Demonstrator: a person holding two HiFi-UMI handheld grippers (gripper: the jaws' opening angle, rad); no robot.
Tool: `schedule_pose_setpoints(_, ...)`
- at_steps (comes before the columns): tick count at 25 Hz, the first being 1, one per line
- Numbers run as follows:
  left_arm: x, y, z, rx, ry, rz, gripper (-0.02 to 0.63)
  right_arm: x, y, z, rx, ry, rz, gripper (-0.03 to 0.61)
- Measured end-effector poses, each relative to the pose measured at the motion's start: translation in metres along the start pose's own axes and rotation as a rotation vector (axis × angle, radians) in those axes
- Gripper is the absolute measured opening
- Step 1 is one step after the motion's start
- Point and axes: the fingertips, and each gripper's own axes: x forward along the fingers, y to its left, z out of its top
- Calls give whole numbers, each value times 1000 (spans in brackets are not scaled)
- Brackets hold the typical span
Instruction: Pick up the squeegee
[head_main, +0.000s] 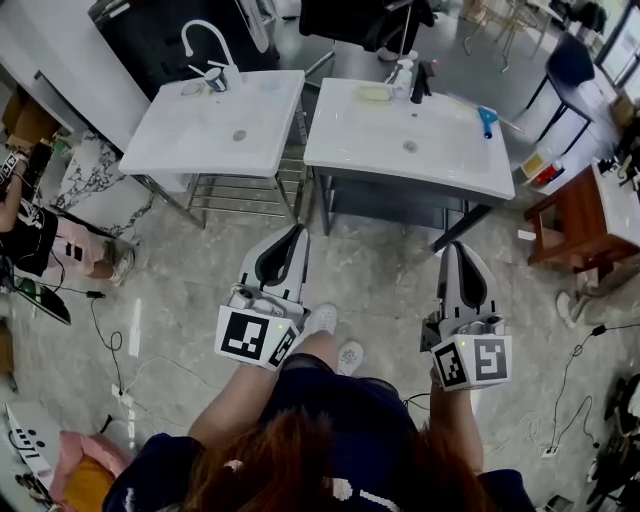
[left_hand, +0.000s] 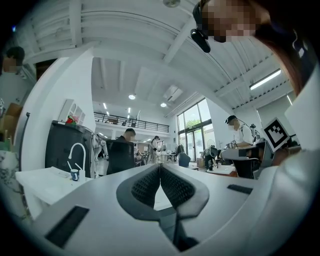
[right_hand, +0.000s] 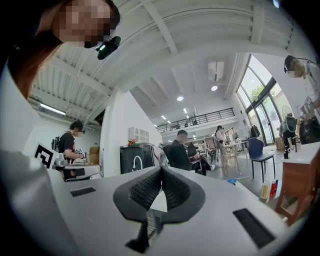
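At 12 o'clock from the right tool (head_main: 462, 250), the nearer, lay the squeegee (head_main: 487, 118). Left tool (head_main: 296, 232) and right were closed, empty.

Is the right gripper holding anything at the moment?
No: the right gripper has its fingers shut together, with nothing between them.

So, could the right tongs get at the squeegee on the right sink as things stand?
Probably yes: the squeegee lies uncovered on the sink and nothing stands between it and the right tongs, which are shut.
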Motion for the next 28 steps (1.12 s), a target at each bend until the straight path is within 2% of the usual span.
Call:
schedule_pose_setpoints(8,52,23,-2,10,-16,-13,20,55,-19,1,-16,-4,4,17)
schedule_pose_setpoints(14,121,72,-8,1,-11,-21,20,134,-36,-2,-35,10,-2,17)
schedule_pose_setpoints(20,194,118,-2,-4,-28,-63,20,214,-56,11,-37,-33,-27,17)
schedule_pose_setpoints(28,259,161,-5,-14,-22,-92,20,281,-78,12,-48,-26,-78,17)
